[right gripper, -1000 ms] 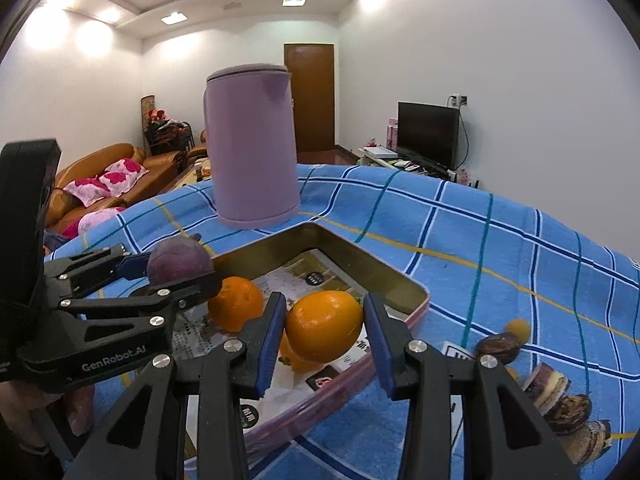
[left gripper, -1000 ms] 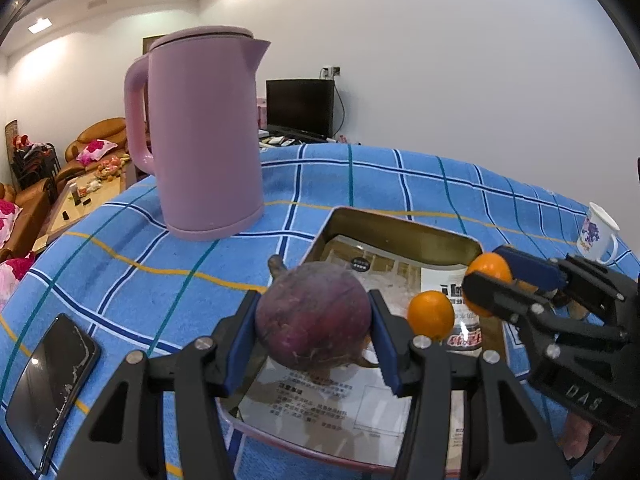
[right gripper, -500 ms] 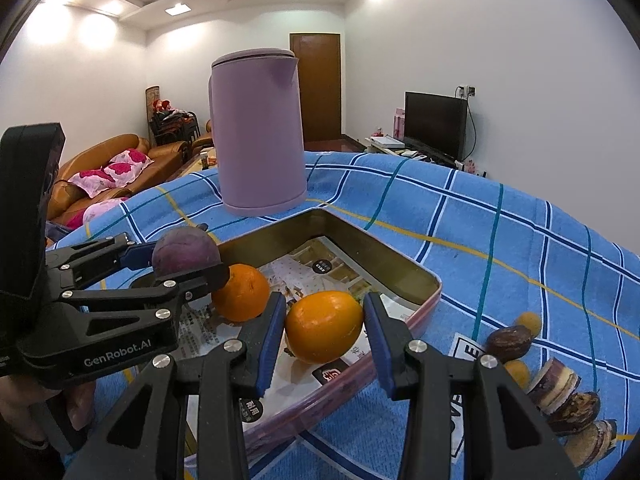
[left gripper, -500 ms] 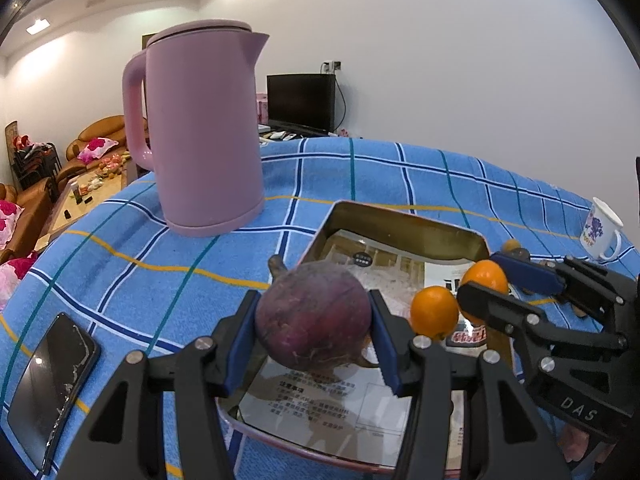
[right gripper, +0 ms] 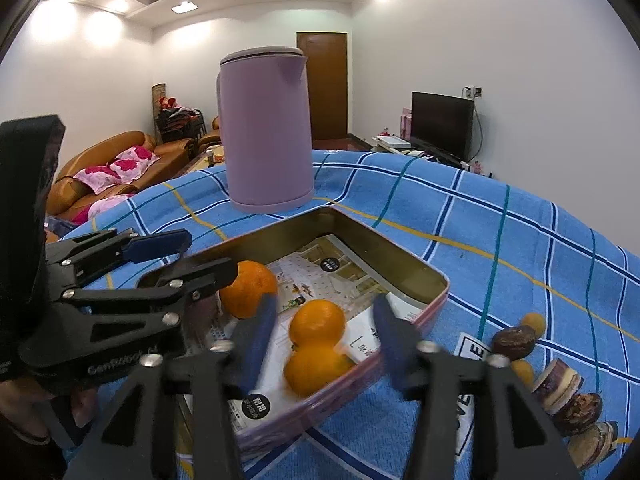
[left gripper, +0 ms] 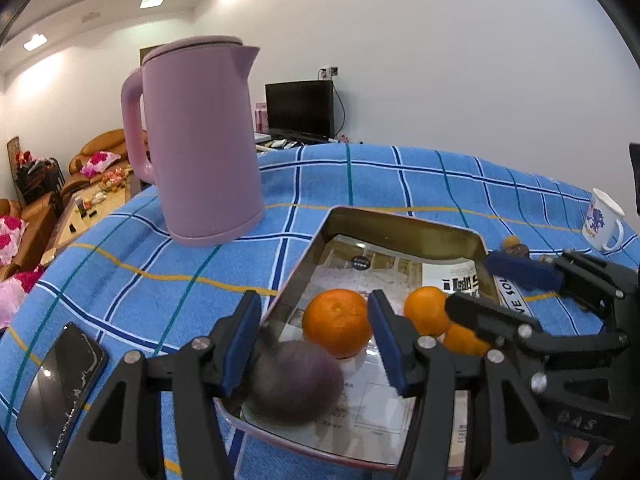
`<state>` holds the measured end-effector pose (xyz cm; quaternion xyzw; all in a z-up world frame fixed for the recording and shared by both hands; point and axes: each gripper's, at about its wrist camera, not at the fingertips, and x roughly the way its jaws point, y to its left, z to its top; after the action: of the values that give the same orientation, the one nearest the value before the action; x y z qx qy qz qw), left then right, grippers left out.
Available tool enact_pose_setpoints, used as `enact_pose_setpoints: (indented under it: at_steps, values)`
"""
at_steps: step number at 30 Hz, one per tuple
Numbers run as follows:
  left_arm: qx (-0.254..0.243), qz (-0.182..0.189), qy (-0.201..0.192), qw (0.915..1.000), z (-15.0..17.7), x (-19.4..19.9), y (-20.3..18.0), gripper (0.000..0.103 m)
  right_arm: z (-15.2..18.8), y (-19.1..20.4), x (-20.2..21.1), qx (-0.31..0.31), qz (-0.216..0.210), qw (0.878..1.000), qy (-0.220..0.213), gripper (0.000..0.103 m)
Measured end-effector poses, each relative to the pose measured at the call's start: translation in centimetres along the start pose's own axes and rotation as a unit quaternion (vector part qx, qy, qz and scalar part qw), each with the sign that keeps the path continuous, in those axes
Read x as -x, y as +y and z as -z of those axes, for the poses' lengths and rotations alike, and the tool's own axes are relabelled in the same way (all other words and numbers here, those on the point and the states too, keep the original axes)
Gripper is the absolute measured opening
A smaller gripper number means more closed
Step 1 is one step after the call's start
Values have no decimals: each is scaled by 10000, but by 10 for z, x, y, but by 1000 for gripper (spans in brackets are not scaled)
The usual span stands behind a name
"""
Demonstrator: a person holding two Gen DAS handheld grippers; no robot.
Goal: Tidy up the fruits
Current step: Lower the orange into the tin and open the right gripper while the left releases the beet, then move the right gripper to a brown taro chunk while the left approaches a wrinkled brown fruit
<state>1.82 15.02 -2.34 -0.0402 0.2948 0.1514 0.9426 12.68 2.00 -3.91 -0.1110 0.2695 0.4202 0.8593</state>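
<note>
We see three oranges point(right gripper: 317, 322) and a blurred purple fruit point(left gripper: 294, 382) in the tin tray point(right gripper: 400, 264) on the blue cloth point(right gripper: 500, 232). The left gripper point(left gripper: 314, 344) and right gripper point(right gripper: 324, 346) have just been opening; both stand apart, pads clear of the fruit.

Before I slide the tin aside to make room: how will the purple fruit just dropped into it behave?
The purple fruit looks round and smooth-skinned, so it would probably roll on the glossy paper lining the tin. It is blurred, perhaps unsettled. The left gripper has just been opening; its jaws stand clear. The tin's raised wall should likely contain it, though it may bump the nearest orange.
</note>
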Motion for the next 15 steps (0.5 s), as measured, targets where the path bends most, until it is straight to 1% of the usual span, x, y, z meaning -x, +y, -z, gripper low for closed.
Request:
enact_pose_setpoints:
  at_steps: [1, 6, 8, 11, 15]
  values:
    - [3, -9, -8, 10000, 0, 0, 0, 59, 0, 0, 1, 0, 9, 10000, -26, 66]
    - [77, 64, -40, 9999, 0, 1, 2, 62, 0, 0, 4, -12, 74, 10000, -64, 66]
    - [101, 69, -66, 9999, 1, 2, 2, 66, 1, -1, 5, -19, 113, 9999, -82, 66]
    - [106, 77, -100, 9999, 1, 5, 0, 70, 2, -4, 10, -23, 216, 9996, -163, 66]
    - [101, 125, -125, 9998, 0, 8, -7, 71, 4, -14, 18, -115, 462, 9985, -267, 66]
